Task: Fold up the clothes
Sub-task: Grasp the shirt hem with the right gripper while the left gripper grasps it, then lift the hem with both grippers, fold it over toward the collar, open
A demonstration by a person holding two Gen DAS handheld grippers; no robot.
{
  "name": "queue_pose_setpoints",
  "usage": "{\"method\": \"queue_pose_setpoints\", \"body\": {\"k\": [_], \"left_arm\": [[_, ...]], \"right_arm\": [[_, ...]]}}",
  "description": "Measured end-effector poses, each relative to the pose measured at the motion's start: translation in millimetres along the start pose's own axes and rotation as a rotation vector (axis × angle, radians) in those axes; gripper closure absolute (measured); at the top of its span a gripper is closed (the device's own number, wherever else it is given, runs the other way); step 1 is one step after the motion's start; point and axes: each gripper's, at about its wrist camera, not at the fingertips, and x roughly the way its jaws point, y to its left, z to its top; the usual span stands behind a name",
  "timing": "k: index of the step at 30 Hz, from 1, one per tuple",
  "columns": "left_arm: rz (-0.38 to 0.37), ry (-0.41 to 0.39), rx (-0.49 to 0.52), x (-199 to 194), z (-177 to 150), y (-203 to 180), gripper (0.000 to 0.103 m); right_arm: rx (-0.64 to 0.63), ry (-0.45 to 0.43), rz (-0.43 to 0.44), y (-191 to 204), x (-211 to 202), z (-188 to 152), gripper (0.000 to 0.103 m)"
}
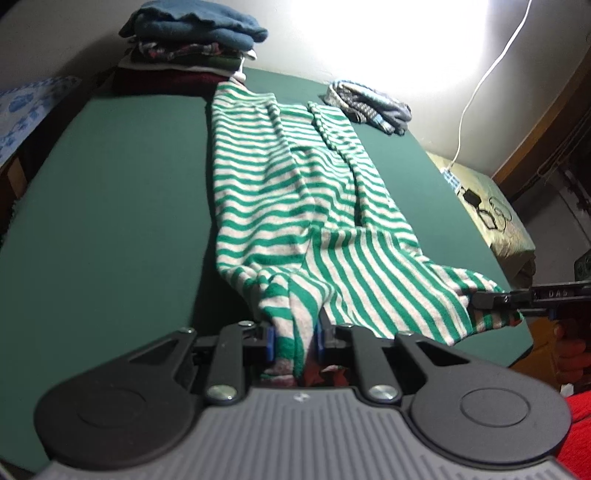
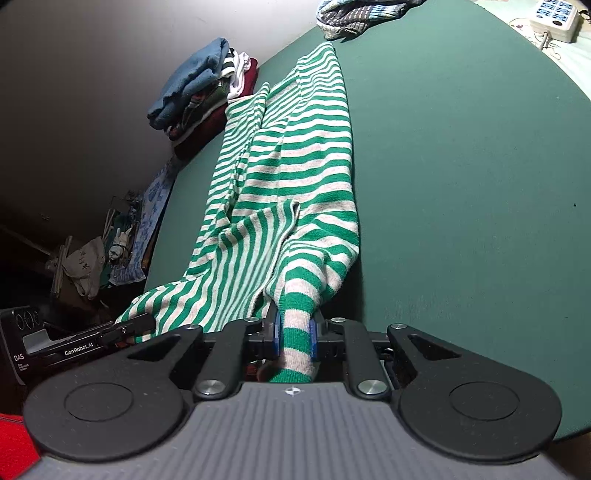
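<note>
A green-and-white striped garment (image 1: 295, 192) lies stretched lengthwise down the green table (image 1: 110, 221), folded into a long band. My left gripper (image 1: 295, 338) is shut on its near left corner, the cloth pinched between the blue pads. At the right edge of the left wrist view my right gripper (image 1: 480, 301) holds the other near corner. In the right wrist view the striped garment (image 2: 295, 166) runs away from me, and my right gripper (image 2: 295, 338) is shut on a bunched striped end. The left gripper (image 2: 140, 325) grips the cloth at lower left there.
A stack of folded clothes (image 1: 192, 40) topped by a blue piece stands at the table's far left corner. A crumpled patterned garment (image 1: 369, 105) lies at the far right. A power strip (image 2: 554, 14) and cables lie beyond the table's right edge.
</note>
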Motion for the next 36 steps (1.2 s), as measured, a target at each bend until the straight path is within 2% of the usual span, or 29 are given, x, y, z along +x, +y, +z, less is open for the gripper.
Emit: {"method": "queue_pose_setpoints", "body": {"k": [9,13,19,28,36], "left_arm": [[-0.003,-0.104,-0.029,-3,43,2,0.089],[0.009,-0.146,-0.019,6,69,4,0.089],[-0.010,-0.169,-0.069,29,106,23,0.089],[-0.005,-0.115,-0.110,88,151,48,0.089],[-0.002,-0.032,-0.202,146,180,78,0.086]], "right_arm": [[0.006,-0.092,0.090,16,-7,48,0.088],[0.031,-0.139,0.121,18,1,72,0.088],[0.115,-0.192,0.132,8,17,105,0.088],[0.160,-0.199,0.112,-4,53,140,0.088],[0.174,-0.164,0.058,-22,98,166,0.087]]}}
